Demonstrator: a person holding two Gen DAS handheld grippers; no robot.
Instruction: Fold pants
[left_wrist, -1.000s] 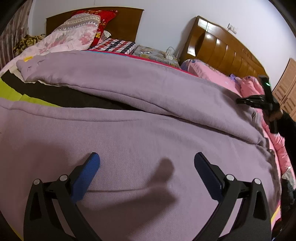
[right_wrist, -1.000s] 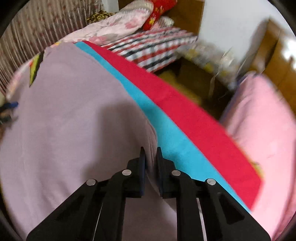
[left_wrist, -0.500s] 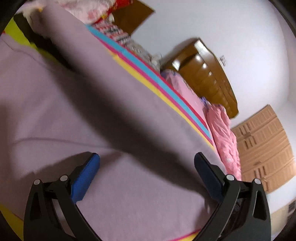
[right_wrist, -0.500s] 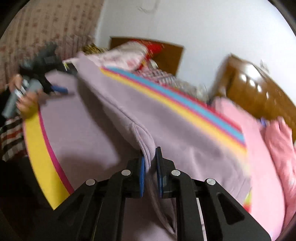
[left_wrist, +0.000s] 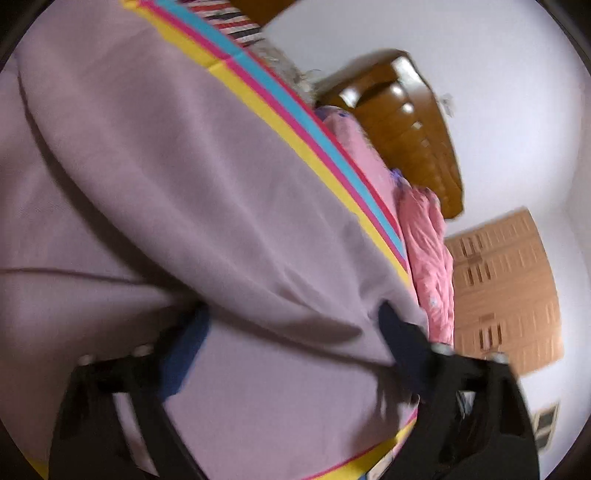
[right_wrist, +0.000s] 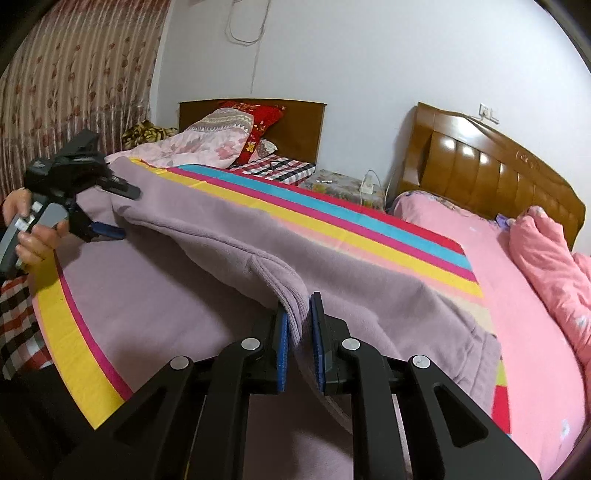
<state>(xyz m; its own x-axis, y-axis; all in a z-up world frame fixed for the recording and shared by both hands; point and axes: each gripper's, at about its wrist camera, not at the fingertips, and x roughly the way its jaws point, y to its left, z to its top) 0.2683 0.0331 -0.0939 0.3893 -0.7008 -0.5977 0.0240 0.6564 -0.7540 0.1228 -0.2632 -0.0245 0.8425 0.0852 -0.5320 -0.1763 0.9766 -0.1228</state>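
The bed (right_wrist: 524, 332) carries a striped sheet (right_wrist: 332, 225) of yellow, magenta, blue and red bands, and the lilac pants (right_wrist: 192, 295) lie spread across most of it, from the near edge towards the pillow end; a folded-over layer of the pants runs as a raised ridge from the left side of the bed to the near middle; a pink quilt (right_wrist: 546, 258) lies bunched at the far right corner below the wooden headboard (right_wrist: 491, 173); the right gripper (right_wrist: 298, 332) has its jaws narrow, pinching the end of that ridge; the left gripper (left_wrist: 291, 347) (right_wrist: 110, 210) has its jaws wide, with the fold of the pants lying between them.
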